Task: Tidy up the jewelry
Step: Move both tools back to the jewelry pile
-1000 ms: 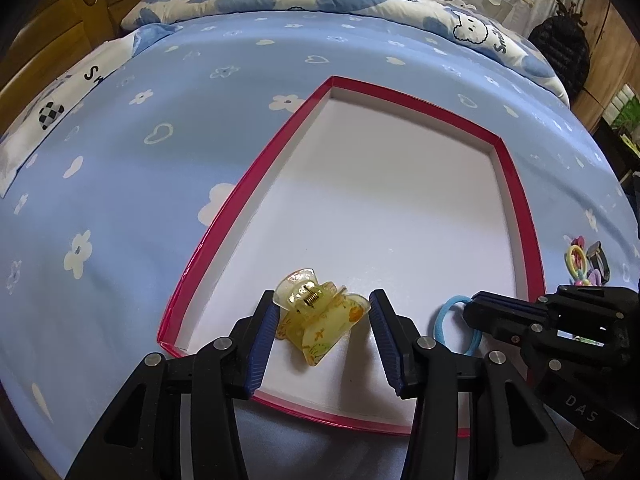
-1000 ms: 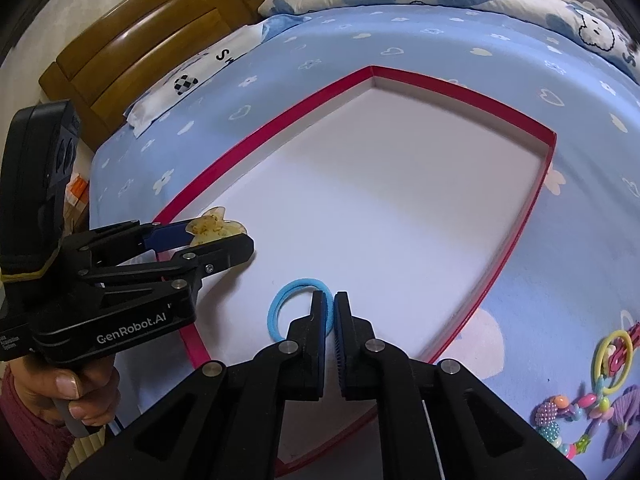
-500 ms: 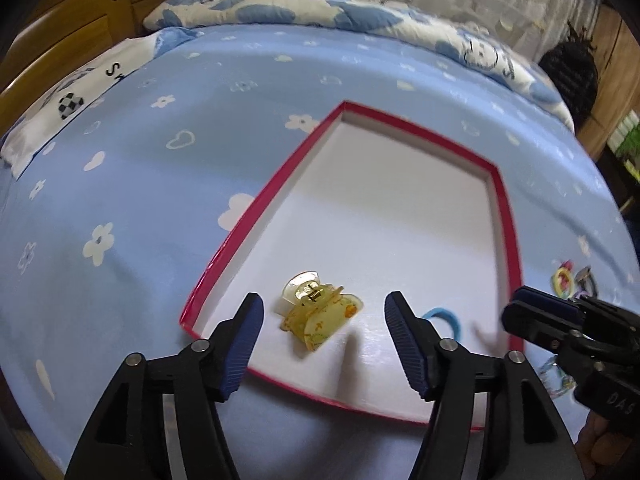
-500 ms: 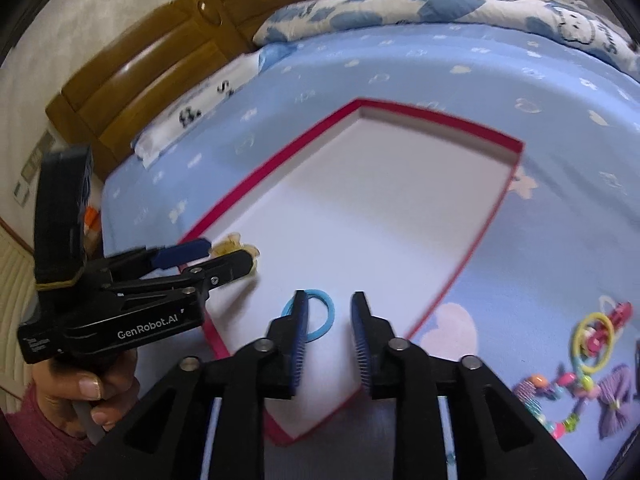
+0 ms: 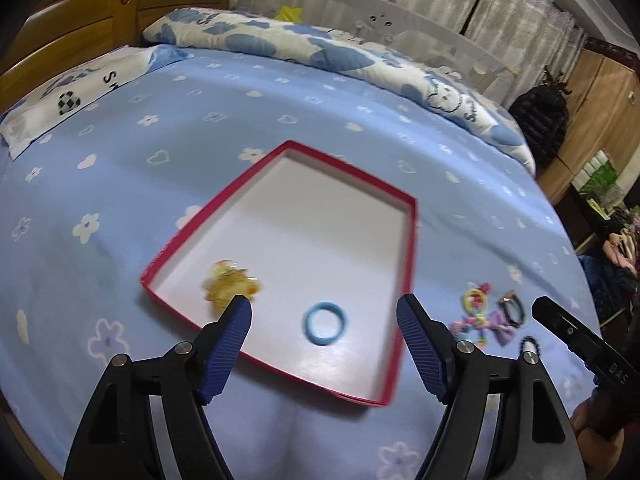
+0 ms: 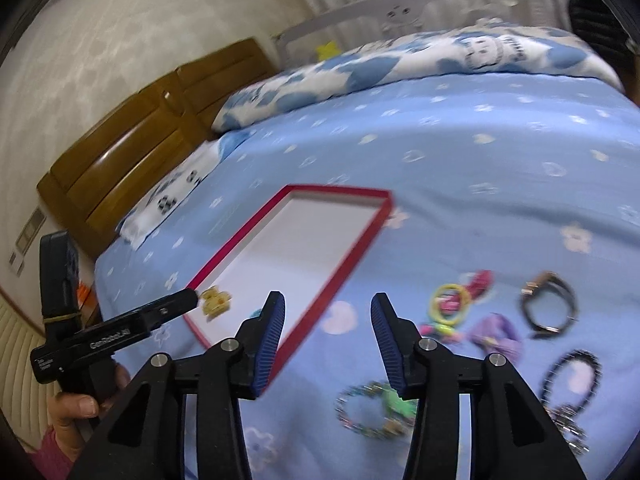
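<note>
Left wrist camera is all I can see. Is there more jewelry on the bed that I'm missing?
Observer: Yes. The right wrist view shows a beaded bracelet with a green piece, lying on the bedsheet outside the red box.
Operator: Is the right gripper holding anything?
Observer: No. The right gripper has its jaws opening, and nothing is between them.
Operator: Can you see my left gripper from there?
Observer: Yes. The left gripper shows from the side, with its tip next to the yellow hair clip in the picture.

Wooden headboard (image 6: 132,168), perhaps crib rail (image 5: 360,4)
</note>
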Demonstrator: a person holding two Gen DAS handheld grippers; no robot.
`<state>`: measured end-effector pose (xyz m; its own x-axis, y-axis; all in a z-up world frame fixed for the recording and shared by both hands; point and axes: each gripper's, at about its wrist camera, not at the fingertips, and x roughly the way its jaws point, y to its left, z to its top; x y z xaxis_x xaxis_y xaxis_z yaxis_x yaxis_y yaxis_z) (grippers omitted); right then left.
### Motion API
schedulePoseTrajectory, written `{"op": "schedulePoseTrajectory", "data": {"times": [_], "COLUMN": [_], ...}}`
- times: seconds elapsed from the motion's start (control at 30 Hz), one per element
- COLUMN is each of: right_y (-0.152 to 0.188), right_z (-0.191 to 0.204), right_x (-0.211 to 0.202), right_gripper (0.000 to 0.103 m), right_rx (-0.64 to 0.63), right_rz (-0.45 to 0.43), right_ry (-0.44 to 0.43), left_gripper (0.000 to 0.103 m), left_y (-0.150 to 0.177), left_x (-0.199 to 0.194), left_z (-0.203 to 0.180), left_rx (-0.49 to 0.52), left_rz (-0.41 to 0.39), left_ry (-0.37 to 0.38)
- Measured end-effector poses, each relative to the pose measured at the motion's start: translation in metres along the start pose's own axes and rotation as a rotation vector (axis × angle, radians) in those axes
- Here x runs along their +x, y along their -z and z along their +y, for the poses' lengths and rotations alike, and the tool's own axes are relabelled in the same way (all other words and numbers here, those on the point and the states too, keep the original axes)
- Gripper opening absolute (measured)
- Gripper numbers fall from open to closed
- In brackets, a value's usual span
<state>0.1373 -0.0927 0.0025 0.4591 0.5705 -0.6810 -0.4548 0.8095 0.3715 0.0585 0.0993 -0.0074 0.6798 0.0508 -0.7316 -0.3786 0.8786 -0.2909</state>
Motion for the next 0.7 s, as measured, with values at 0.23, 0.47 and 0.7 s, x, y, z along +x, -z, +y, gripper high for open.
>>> {"op": "schedulePoseTrajectory", "data": {"times": [0.23,0.47,0.7], "right_y": [0.008,0.018,0.031], "right_z": [-0.033,-0.067,-0.094], "right_x": [-0.043,-0.076,-0.094], "right_gripper": [0.050,0.050,0.050], "right_rx": [0.057,0.121,0.167], "right_rz": [-0.074,-0.117,-0.130], "right_ry": [0.084,0.150,0.189], "left_gripper": [0.077,0.077,0.077], "left_y": [0.008,0.013,0.011], "left_x": [-0.012,-0.010,-0.001], "left_z": [-0.025,-0.052,-0.079], "left_rx": [0.054,0.107,0.159], "left_rz": [0.003,0.030,0.055], "left_ry": [0.043,0.070,0.081]}}
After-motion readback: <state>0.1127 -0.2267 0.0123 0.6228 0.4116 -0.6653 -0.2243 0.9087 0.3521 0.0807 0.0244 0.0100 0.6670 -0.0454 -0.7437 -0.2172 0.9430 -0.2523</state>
